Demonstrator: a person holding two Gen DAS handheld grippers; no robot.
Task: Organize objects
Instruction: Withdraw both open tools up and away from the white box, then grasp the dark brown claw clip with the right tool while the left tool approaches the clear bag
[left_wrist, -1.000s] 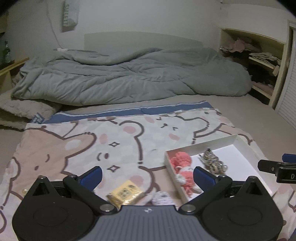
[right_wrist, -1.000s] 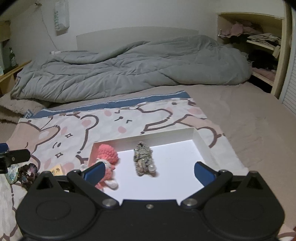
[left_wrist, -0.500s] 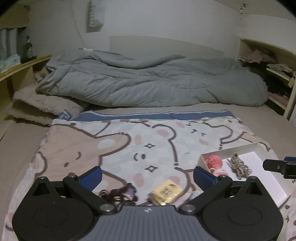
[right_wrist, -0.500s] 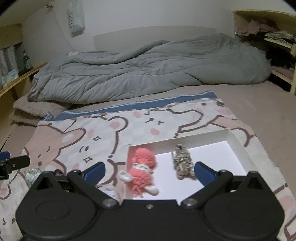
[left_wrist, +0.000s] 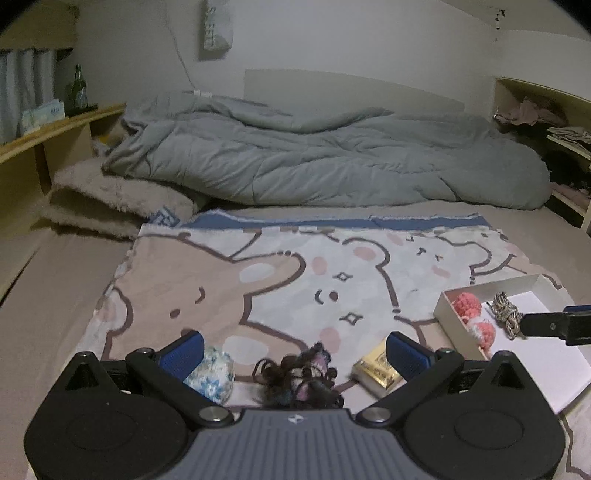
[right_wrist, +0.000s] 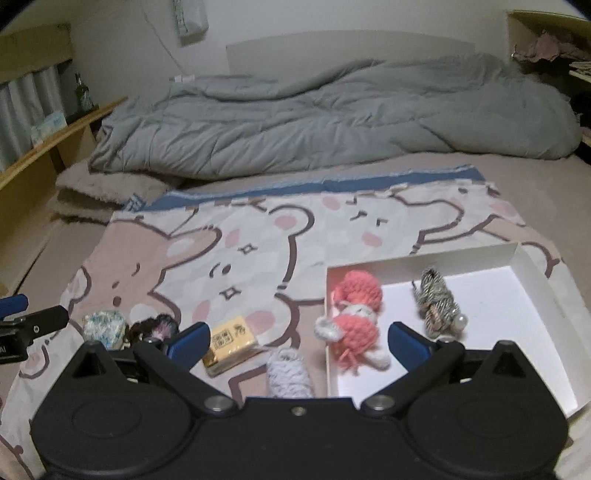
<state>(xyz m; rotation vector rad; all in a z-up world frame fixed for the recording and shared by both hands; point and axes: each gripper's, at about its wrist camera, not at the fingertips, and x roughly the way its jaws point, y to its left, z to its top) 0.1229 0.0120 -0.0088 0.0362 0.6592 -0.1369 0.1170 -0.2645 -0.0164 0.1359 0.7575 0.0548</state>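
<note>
Jaws on the left gripper (left_wrist: 293, 349) are gaping wide and empty, framing the dark hair tie (left_wrist: 297, 376) lying dead ahead, crosswise between the fingers; the right gripper (right_wrist: 293, 338), equally open and empty, is sitting nearer the white box (right_wrist: 532, 266).
</note>
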